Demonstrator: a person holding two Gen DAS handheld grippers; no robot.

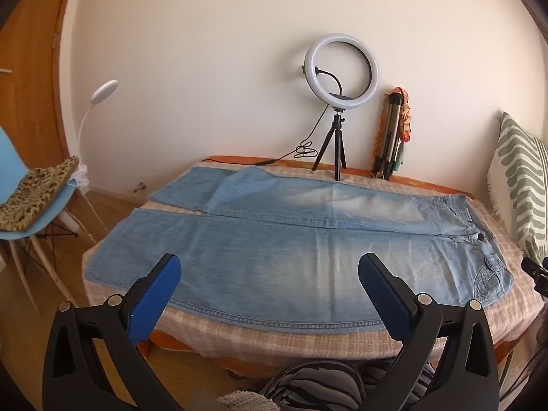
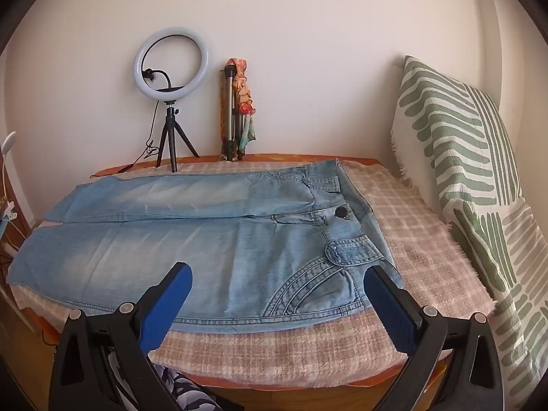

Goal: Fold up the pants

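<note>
Light blue jeans [image 1: 274, 250] lie flat and spread out on a table covered with a pink checked cloth [image 1: 274, 339], waist to the right, leg hems to the left. The two legs lie side by side. My left gripper [image 1: 269, 270] is open and empty, above the near leg's front edge. In the right wrist view the jeans [image 2: 205, 239] show their waist, button and front pocket. My right gripper [image 2: 277, 281] is open and empty, above the near pocket and waist corner. The right gripper's tip also shows in the left wrist view [image 1: 534, 270].
A ring light on a small tripod [image 1: 340, 78] and a folded tripod with a scarf [image 1: 394, 130] stand at the table's back against the wall. A green-striped cushion [image 2: 462, 157] leans at the right. A blue chair [image 1: 37, 212] and white lamp [image 1: 102, 92] stand to the left.
</note>
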